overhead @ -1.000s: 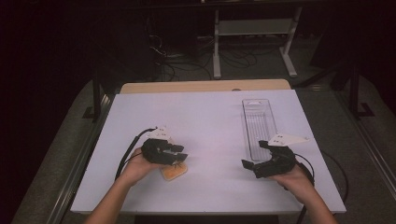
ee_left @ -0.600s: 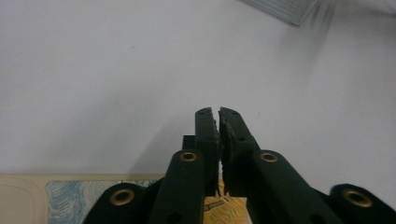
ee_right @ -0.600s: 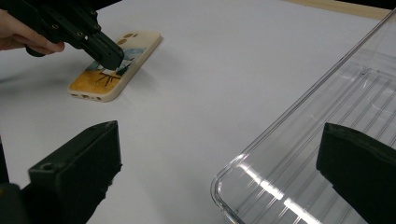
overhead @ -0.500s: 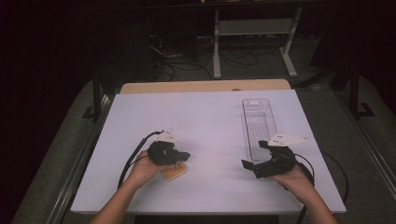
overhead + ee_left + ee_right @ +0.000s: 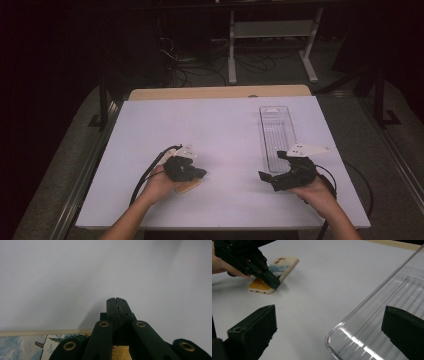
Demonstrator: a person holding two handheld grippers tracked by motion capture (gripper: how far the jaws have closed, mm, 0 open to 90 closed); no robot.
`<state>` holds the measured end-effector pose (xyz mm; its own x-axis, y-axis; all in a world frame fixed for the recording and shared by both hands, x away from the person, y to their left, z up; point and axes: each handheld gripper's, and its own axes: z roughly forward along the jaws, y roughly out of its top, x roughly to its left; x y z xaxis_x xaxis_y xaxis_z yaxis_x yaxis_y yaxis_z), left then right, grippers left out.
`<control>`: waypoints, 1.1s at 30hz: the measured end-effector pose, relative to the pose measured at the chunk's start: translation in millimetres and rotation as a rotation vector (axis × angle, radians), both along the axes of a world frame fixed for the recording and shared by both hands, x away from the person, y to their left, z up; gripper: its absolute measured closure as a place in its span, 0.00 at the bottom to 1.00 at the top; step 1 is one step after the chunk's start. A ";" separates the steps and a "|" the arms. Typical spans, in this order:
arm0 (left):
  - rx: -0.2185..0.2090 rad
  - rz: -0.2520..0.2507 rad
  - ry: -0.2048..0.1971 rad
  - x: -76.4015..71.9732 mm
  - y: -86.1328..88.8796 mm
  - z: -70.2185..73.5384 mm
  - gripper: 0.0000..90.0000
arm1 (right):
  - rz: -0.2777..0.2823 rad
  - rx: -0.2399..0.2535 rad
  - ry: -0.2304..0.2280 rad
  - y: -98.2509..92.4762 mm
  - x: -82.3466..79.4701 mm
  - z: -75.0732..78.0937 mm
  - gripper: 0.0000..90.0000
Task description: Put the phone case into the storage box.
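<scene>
A cream phone case [image 5: 189, 186] with a painted picture lies flat on the white table [image 5: 225, 130] at the front left. My left gripper [image 5: 201, 173] is shut, its jaws pressed together with nothing between them. In the right gripper view the closed tips of the left gripper [image 5: 273, 282] sit over the near long edge of the case [image 5: 283, 265]. In the left gripper view its tips [image 5: 117, 300] point out over bare table, with the case [image 5: 25, 347] under the jaw arms. My right gripper [image 5: 274, 165] is open and empty, at the near end of a clear plastic tray [image 5: 263, 135].
The long clear tray [image 5: 387, 290] lies lengthwise at the right of the table, its near corner between the right gripper's jaws [image 5: 329, 315]. A wooden strip [image 5: 215, 92] runs along the table's far edge. Cables trail from both grippers toward the front edge.
The left hand has shifted slightly right and down onto the phone case, covering more of it. The right hand has kept still.
</scene>
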<state>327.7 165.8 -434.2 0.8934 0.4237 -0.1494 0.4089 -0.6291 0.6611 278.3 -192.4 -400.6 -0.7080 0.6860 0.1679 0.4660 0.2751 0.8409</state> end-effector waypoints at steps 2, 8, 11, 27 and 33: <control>0.010 -0.003 0.001 -0.2 -0.6 -0.5 1.00 | 0.000 -0.001 0.000 0.0 0.0 0.0 0.00; 0.033 -0.005 0.006 -1.9 -2.8 -2.9 1.00 | -0.001 -0.001 0.000 0.2 -0.1 0.0 0.00; 0.067 -0.030 -0.002 -1.4 -1.1 -1.2 1.00 | -0.001 -0.001 0.000 0.1 -0.1 0.0 0.00; 0.113 0.011 0.030 -21.6 27.7 1.6 1.00 | -0.001 0.004 0.003 -0.2 0.1 0.0 0.00; 0.108 0.053 0.032 -26.5 45.2 1.0 1.00 | -0.002 0.004 0.003 -0.4 0.3 0.0 0.00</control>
<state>301.2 211.0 -433.2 0.8650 0.4851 -0.1284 0.4631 -0.6731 0.5766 278.6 -192.8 -400.7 -0.7064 0.6865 0.1722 0.4686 0.2713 0.8407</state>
